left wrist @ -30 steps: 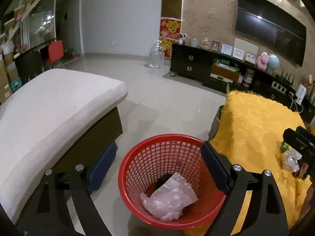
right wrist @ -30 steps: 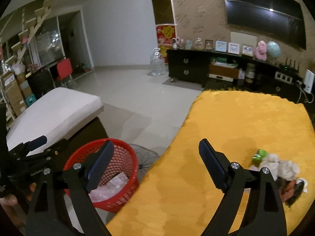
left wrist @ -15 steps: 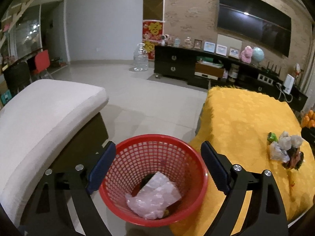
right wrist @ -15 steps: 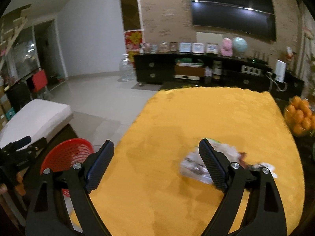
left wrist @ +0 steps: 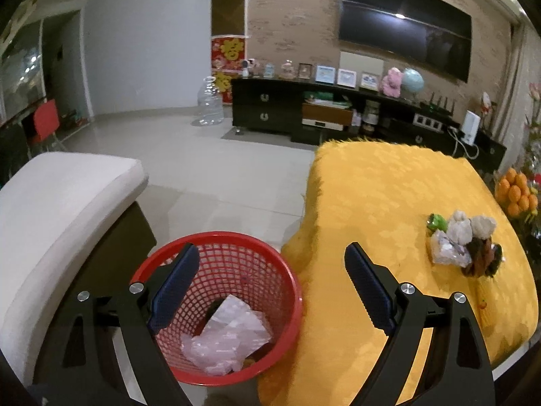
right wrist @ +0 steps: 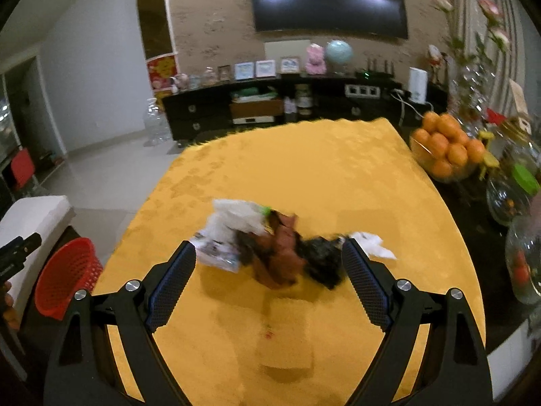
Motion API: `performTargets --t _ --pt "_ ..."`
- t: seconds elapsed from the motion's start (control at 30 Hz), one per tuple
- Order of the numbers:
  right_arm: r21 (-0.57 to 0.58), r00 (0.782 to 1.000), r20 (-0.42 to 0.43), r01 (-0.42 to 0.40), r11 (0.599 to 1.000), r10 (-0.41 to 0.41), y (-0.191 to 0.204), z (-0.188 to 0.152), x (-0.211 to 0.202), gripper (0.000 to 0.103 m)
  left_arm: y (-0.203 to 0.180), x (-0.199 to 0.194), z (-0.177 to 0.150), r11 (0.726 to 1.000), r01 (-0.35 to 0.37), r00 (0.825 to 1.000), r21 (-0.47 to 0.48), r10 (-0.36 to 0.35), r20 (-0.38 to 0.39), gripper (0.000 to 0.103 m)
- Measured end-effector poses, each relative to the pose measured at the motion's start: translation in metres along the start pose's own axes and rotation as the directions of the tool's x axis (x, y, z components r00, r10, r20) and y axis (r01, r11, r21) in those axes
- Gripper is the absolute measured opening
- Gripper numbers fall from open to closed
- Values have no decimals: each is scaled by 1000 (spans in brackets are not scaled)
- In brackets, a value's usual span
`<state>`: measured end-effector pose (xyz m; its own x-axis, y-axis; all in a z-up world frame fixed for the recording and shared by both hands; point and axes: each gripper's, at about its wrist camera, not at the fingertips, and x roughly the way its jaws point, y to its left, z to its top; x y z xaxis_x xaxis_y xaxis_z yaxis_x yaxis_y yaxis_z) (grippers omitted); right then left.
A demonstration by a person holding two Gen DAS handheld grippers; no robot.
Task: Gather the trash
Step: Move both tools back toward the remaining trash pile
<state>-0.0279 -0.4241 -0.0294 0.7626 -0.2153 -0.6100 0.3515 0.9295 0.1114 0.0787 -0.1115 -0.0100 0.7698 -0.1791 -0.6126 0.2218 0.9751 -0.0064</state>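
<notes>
Yellow tablecloth [right wrist: 304, 155], oranges [right wrist: 443, 145] beside trash pile [right wrist: 270, 243]

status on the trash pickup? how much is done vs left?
Done: one crumpled plastic wrapper lies in the red basket. In hand: nothing; the right gripper is open, framing the trash pile on the yellow tablecloth; the left gripper is open by the basket. Left: the whole pile.

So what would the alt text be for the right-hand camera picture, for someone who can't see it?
An open right gripper points down at a blurred trash pile of wrappers and tissue on a yellow tablecloth. A red basket sits on the floor at the left; a bowl of oranges stands at the right.
</notes>
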Motion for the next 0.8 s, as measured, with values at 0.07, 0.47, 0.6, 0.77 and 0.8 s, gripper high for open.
performTargets --t 0.07,0.47,0.6,0.77,0.8 --pt "9 1000 -10 12 1000 -12 -6 -5 0 85 -6 2 -1 1000 7 1000 15 -7 -5 85" --pt "10 984 -177 29 1000 -26 -15 -46 41 85 -15 5 -4 999 27 999 27 -27 -28 85" --pt "-9 975 -217 40 999 -41 -13 -57 54 85 -16 6 -4 999 32 999 34 -31 -30 85" --pt "-29 965 -257 52 998 -58 -13 -67 67 85 -17 5 -5 999 40 999 34 -39 -32 85" --pt "-36 961 -269 54 998 -61 -13 -70 70 83 -17 5 -5 999 42 999 34 -41 -33 85"
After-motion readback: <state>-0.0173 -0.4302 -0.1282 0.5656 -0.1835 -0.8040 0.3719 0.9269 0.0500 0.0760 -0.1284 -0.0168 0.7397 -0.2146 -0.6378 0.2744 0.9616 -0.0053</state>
